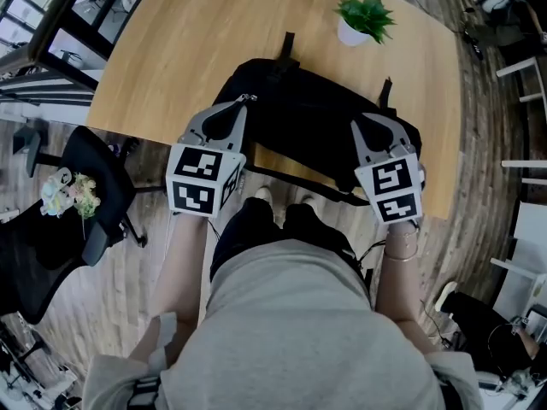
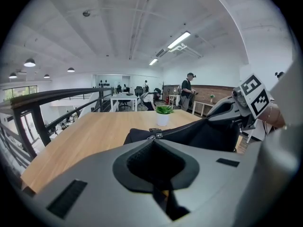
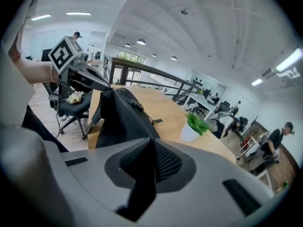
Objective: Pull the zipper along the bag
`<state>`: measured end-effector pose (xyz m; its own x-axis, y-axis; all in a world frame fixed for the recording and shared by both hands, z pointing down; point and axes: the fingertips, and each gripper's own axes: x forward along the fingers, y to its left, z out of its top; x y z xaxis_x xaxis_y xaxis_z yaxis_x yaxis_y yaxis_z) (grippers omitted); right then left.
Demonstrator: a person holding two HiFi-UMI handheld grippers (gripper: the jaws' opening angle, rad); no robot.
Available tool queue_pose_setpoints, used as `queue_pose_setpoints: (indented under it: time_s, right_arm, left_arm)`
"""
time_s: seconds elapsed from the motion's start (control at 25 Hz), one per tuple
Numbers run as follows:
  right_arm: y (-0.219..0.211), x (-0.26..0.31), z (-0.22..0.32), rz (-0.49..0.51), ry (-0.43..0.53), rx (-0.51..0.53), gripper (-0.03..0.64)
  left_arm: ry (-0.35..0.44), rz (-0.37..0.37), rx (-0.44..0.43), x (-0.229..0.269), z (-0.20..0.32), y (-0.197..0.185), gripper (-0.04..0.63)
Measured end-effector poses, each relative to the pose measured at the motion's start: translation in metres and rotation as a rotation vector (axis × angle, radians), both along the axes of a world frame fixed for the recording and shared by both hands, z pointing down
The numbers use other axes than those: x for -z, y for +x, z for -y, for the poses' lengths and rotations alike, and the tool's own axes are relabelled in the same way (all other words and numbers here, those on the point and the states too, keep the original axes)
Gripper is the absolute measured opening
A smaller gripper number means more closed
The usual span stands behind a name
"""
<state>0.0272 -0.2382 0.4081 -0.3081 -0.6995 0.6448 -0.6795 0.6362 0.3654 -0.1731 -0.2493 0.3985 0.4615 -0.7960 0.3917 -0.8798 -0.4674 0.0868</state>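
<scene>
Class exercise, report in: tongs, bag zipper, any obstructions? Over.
Left tongs shut on zipper pull. Right tongs shut on bag fabric. Potted plant beyond bag, not touching.

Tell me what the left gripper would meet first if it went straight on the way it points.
The black bag: the left gripper has its closed tips at the zipper sliders, so it would press straight into the fabric. The potted plant stands farther along, probably just right of that line.
</scene>
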Motion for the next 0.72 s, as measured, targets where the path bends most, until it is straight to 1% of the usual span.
queue_pose_setpoints:
  time_s: [0.12, 0.28, 0.44, 0.52, 0.6, 0.72]
  right_arm:
    - [0.000, -0.001, 0.000, -0.017, 0.013, -0.010, 0.054]
    - [0.000, 0.001, 0.000, -0.034, 0.027, -0.028, 0.075]
    - [0.000, 0.001, -0.004, -0.036, 0.018, -0.044, 0.079]
    - [-0.001, 0.002, -0.007, -0.033, 0.016, -0.044, 0.087]
    - [-0.001, 0.003, -0.009, -0.016, 0.014, -0.043, 0.092]
    - [-0.003, 0.008, -0.012, 0.039, -0.001, -0.033, 0.100]
  left_arm:
    - [-0.012, -0.009, -0.015, -0.003, -0.001, 0.000, 0.020]
    - [-0.012, -0.004, -0.020, -0.003, -0.001, 0.000, 0.020]
    - [-0.018, 0.001, -0.015, -0.001, -0.003, 0.001, 0.020]
    - [-0.010, -0.001, -0.004, 0.002, -0.003, 0.001, 0.020]
    - [0.000, -0.027, 0.010, 0.008, -0.004, 0.001, 0.020]
    - [0.013, -0.065, 0.014, 0.018, -0.008, 0.006, 0.020]
